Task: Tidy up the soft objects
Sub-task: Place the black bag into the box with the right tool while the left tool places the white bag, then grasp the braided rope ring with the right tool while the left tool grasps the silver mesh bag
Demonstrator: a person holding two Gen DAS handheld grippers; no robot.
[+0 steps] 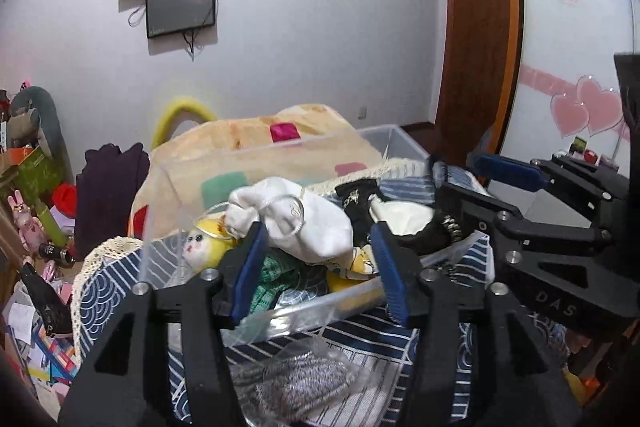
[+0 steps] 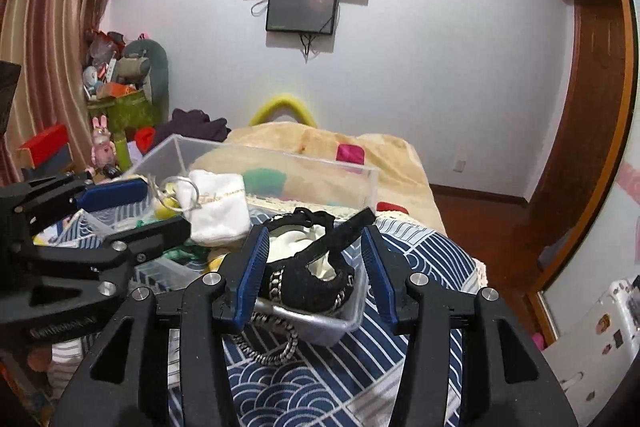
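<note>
A clear plastic bin (image 1: 304,307) on a blue patterned cloth holds soft things: a white drawstring pouch (image 1: 308,223), a yellow plush toy (image 1: 204,243), a green knit piece (image 1: 276,283) and a black-and-white bag with a chain (image 1: 404,215). My left gripper (image 1: 316,267) is open, its jaws either side of the pouch, just above the bin. My right gripper (image 2: 316,267) is open over the black bag (image 2: 316,267) at the bin's right end (image 2: 320,327). The pouch also shows in the right wrist view (image 2: 218,211). A grey mesh bag (image 1: 296,383) lies in front of the bin.
A taller clear box (image 2: 280,167) stands behind the bin. A bed with a beige blanket (image 1: 256,139) lies beyond. Clutter, boxes and plush toys (image 1: 28,223) fill the floor at the left. A wooden door frame (image 1: 480,27) is at the right.
</note>
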